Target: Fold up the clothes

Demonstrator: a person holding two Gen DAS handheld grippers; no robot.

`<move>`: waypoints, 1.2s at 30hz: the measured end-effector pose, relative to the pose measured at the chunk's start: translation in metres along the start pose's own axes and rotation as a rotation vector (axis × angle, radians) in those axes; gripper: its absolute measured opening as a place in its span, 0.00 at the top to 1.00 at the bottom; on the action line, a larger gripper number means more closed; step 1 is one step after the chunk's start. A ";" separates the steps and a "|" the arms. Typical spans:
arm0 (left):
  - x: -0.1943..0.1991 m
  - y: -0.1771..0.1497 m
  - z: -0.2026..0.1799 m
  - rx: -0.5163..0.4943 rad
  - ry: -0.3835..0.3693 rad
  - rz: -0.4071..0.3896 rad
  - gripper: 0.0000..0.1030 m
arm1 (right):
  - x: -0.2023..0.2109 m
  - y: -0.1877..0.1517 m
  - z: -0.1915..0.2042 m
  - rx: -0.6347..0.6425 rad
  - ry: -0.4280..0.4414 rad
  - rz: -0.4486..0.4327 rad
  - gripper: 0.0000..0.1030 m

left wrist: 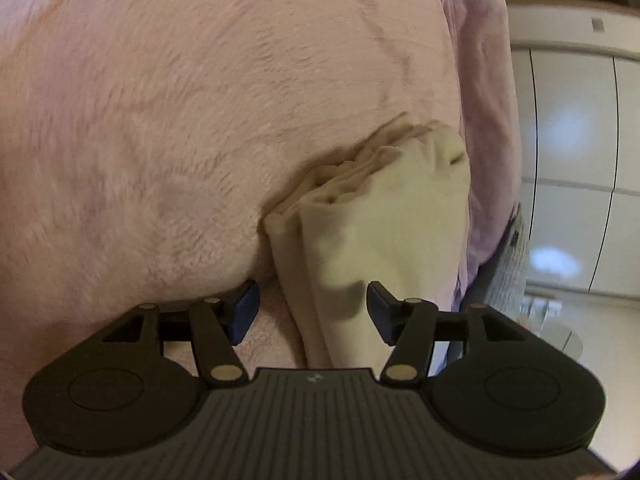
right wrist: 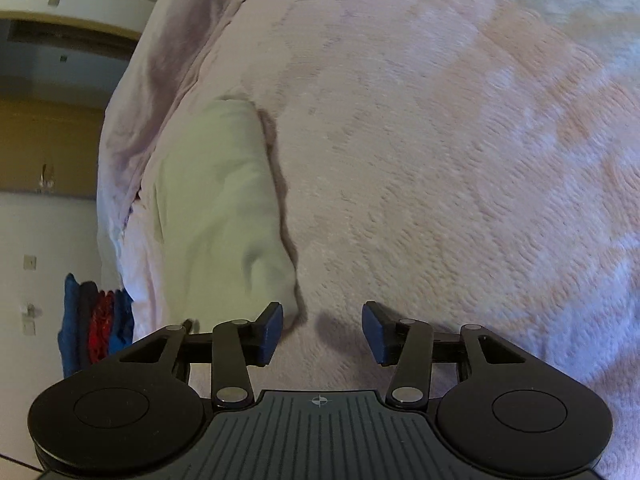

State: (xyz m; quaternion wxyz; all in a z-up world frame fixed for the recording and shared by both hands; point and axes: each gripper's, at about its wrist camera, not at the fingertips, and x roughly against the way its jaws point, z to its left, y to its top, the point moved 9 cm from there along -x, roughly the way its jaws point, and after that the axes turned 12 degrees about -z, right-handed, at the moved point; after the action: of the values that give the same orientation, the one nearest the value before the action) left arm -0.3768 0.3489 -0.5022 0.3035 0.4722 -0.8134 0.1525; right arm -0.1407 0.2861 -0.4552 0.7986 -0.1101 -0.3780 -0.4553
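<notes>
A fluffy pink blanket (left wrist: 180, 120) fills both views, with pale, possibly glossy cabinet doors (left wrist: 572, 160) beside it.

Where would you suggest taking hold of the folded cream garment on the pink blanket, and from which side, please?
Probably at the near narrow end of the cream garment, coming straight in with the left gripper. That end already lies between its open jaws, and it is slimmer than the far end, where the bunched layers fan out. The right gripper is open over bare pink blanket, beside the garment.
</notes>
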 end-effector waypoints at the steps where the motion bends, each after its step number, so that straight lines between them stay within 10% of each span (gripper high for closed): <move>1: -0.001 -0.002 -0.001 -0.003 -0.006 -0.030 0.47 | 0.005 0.003 -0.005 -0.005 0.003 -0.001 0.54; 4: -0.009 -0.010 -0.007 0.013 -0.026 -0.098 0.49 | 0.007 0.007 -0.011 -0.008 0.003 -0.009 0.54; 7: -0.019 -0.017 -0.014 0.028 -0.049 -0.147 0.90 | 0.010 0.012 -0.019 -0.012 -0.006 -0.019 0.54; 15: 0.029 0.041 -0.065 -0.310 -0.087 -0.178 0.93 | 0.011 0.022 -0.021 0.051 -0.037 -0.024 0.54; 21: 0.050 0.112 -0.065 -0.711 0.004 -0.042 0.91 | -0.005 0.019 -0.004 0.125 -0.003 0.029 0.54; 25: 0.036 0.133 -0.037 -0.519 -0.004 0.052 0.82 | -0.035 0.022 0.021 0.253 0.097 0.092 0.53; 29: 0.045 0.132 -0.019 -0.289 -0.036 -0.020 0.70 | -0.080 0.036 0.056 0.368 0.245 0.155 0.26; 36: 0.044 0.108 0.006 -0.116 -0.048 -0.067 0.66 | -0.174 0.014 0.094 0.411 0.436 0.402 0.24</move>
State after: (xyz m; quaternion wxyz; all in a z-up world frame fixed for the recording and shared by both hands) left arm -0.4881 0.3709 -0.4750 0.3156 0.4842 -0.8118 0.0833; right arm -0.2286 0.4554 -0.5104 0.9394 0.0806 -0.2532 -0.2164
